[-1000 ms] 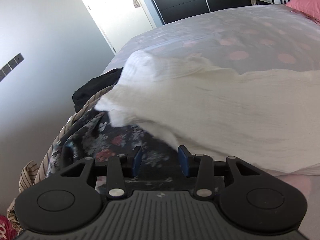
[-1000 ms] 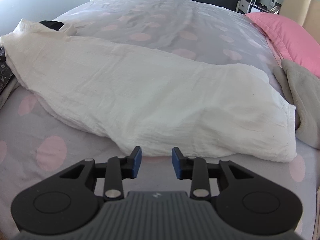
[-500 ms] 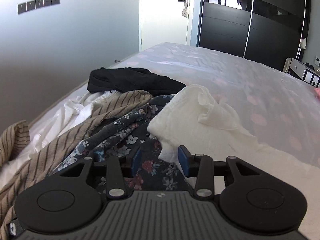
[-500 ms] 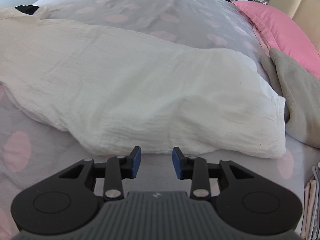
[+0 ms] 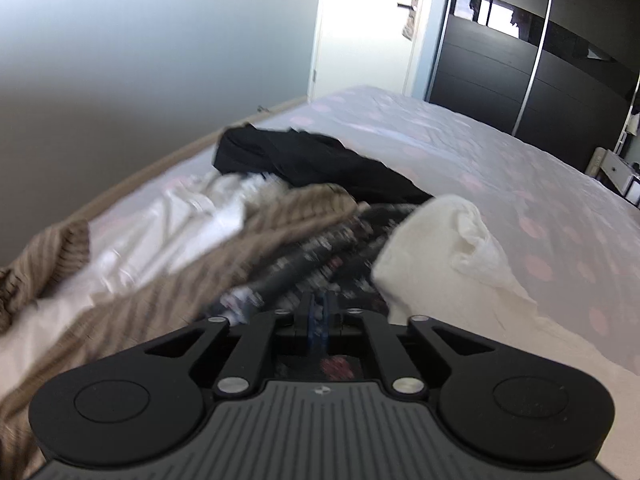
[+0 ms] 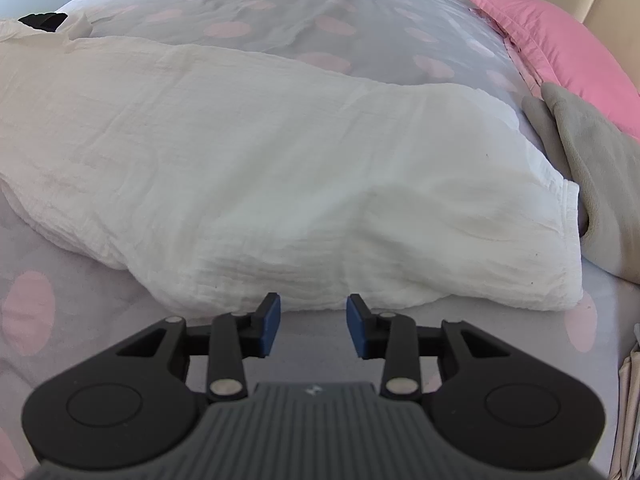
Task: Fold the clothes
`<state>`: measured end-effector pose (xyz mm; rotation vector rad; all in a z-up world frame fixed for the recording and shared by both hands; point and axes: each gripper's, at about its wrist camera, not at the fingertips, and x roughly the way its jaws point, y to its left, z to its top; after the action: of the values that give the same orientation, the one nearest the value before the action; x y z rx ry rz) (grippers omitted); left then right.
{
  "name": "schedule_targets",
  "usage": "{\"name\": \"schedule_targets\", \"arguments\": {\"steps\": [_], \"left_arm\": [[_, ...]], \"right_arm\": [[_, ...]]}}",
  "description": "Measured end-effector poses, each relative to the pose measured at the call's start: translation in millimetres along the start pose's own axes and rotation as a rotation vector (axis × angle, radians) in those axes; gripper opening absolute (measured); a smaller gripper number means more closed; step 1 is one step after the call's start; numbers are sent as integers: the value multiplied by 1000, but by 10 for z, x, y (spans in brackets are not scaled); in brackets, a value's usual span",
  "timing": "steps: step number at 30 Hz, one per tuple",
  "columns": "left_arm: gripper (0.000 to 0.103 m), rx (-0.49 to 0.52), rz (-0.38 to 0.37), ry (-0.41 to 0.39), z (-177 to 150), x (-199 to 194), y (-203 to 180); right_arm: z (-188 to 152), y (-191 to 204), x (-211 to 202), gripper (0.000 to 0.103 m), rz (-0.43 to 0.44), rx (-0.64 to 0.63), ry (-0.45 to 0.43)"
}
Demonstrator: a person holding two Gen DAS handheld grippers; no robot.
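A big white crinkly cloth lies spread flat on the bed, reaching from the left edge of the right wrist view to the right side, where its hemmed end touches a grey soft cloth. In the left wrist view its other end is bunched up in the middle right. Left of it sits a messy pile: a dark flowery cloth, blurry, a brown stripy one, a plain white one, and a black one at the back.
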<state>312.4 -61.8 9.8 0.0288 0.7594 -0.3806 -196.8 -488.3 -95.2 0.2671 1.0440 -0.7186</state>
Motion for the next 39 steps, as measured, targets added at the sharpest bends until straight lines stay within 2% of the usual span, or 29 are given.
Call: {"name": "schedule_targets", "arguments": {"steps": [1, 2, 9, 12, 13, 14, 16, 18, 24, 26, 28, 29, 32, 35, 37, 39], "left_arm": [[32, 15, -12, 5, -24, 15, -43], [35, 30, -25, 9, -49, 30, -85], [36, 35, -69, 28, -140, 158, -265], [24, 6, -95, 5, -118, 154, -271], [11, -6, -106, -1, -111, 154, -265], [5, -14, -116, -5, -106, 151, -261], [0, -14, -126, -12, -87, 125, -265], [0, 0, -115, -15, -42, 71, -269], [0, 54, 32, 9, 42, 39, -196], [3, 72, 85, 19, 67, 33, -169], [20, 100, 119, 0, 78, 7, -194], [23, 113, 117, -23, 85, -30, -218], [28, 140, 70, -77, 149, -146, -333], [30, 170, -24, -46, 167, -94, -553], [35, 200, -36, -24, 162, 28, -721], [35, 231, -36, 1, 164, 180, -890]], "right_arm": [[-2, 1, 0, 41, -1, 1, 1], [0, 12, -6, 41, -4, 1, 2], [-1, 23, 14, 42, -5, -1, 5], [4, 9, 26, 42, -5, -3, 7], [2, 8, 31, 42, -5, -3, 8], [-2, 6, 37, 42, -6, -2, 12], [-9, 8, 48, 42, -9, -1, 16], [-9, 29, 50, 42, -11, -4, 17], [7, 1, 71, 42, -21, -2, 12], [-16, 21, 66, 42, -21, 2, 14], [-19, 19, 44, 42, -18, 12, 14], [-18, 15, 31, 42, -16, 17, 13], [7, -9, -11, 42, -18, 24, 2], [51, -75, -2, 42, -5, 53, 5], [111, -137, 0, 42, 11, 88, 5], [156, -177, -12, 42, 1, 106, -6]]}}
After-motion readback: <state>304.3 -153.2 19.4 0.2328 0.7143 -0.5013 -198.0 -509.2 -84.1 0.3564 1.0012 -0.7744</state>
